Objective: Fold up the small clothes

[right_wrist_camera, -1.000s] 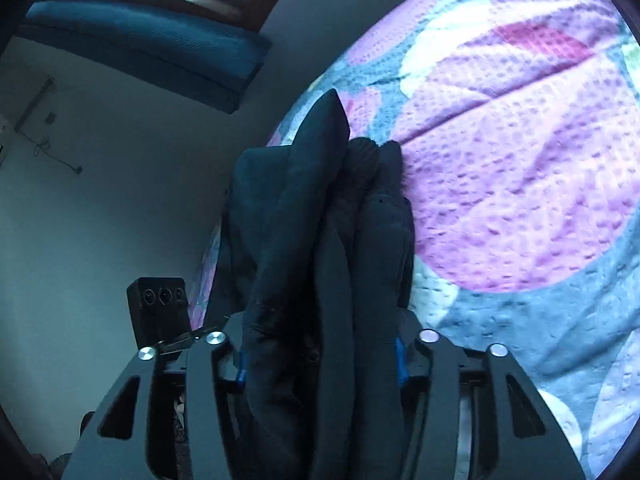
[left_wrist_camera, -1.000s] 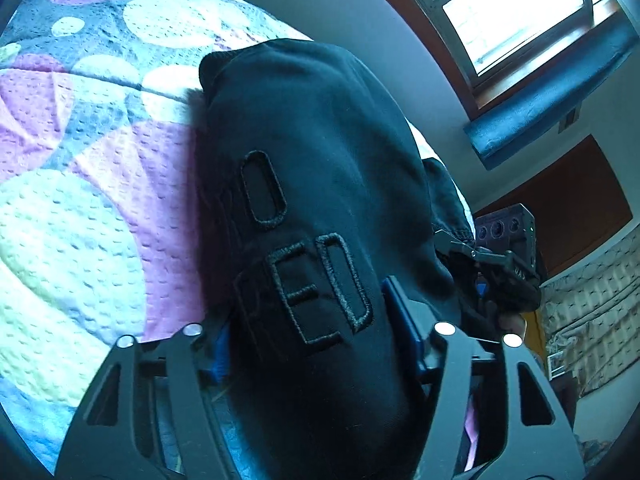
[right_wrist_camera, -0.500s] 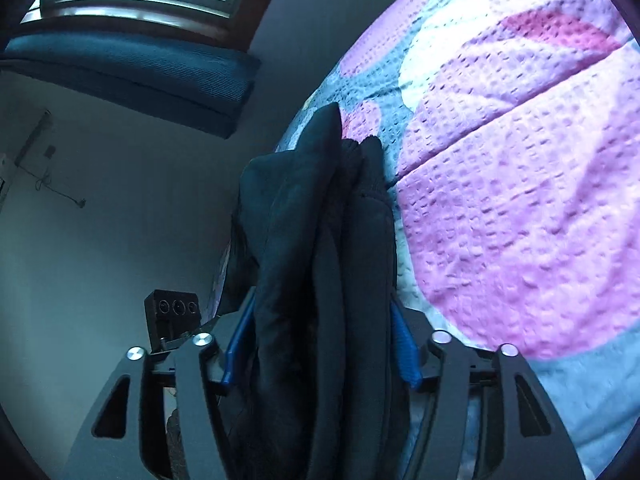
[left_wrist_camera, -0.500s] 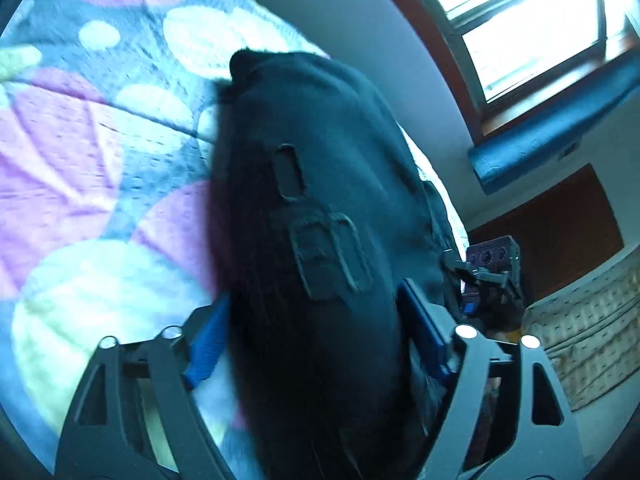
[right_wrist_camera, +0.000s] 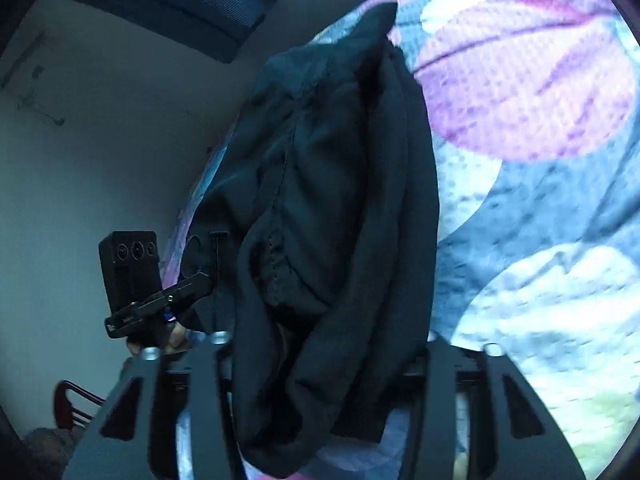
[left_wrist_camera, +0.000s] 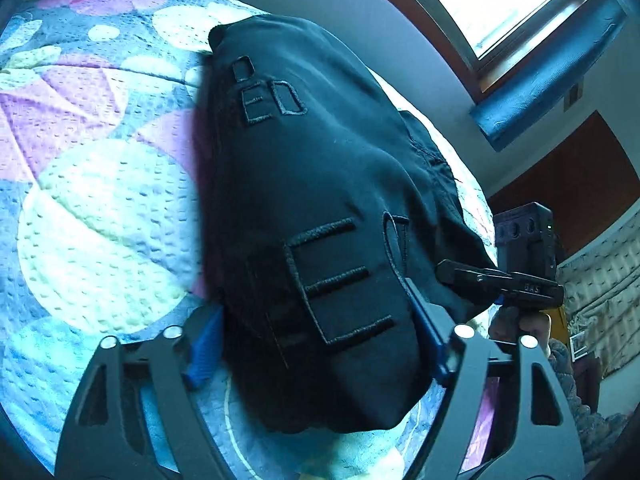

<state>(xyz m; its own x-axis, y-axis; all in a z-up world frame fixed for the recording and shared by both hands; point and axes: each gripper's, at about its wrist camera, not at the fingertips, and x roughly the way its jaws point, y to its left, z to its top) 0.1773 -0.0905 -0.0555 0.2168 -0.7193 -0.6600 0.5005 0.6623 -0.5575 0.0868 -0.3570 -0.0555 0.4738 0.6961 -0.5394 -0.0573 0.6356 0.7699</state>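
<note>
A folded black garment (left_wrist_camera: 320, 184) with stitched letters lies lengthwise on the patterned bedspread (left_wrist_camera: 100, 220). Its near end sits between the fingers of my left gripper (left_wrist_camera: 316, 320), whose jaws are closing. The right pad touches the cloth, while the left blue pad (left_wrist_camera: 204, 340) shows its bare face beside the cloth's edge. In the right wrist view the same garment (right_wrist_camera: 340, 200) shows its stacked folded edges. My right gripper (right_wrist_camera: 326, 340) is closing tight against the bundle, with its pads hidden by the cloth. Each view shows the other gripper at the garment's side, the right gripper (left_wrist_camera: 500, 284) and the left gripper (right_wrist_camera: 160, 304).
The bedspread (right_wrist_camera: 540, 120) stretches away ahead of the garment. A pale wall runs along the bed's far side, with a bright window (left_wrist_camera: 500, 0) and a rolled blue blind (left_wrist_camera: 548, 76) above it. A dark chair (right_wrist_camera: 76, 404) stands low at the left.
Both grippers opened and drew back toward the garment's near end. The small stitched letters now lie farther off and larger ones sit between the left fingers. The right fingers closed in on the cloth again.
</note>
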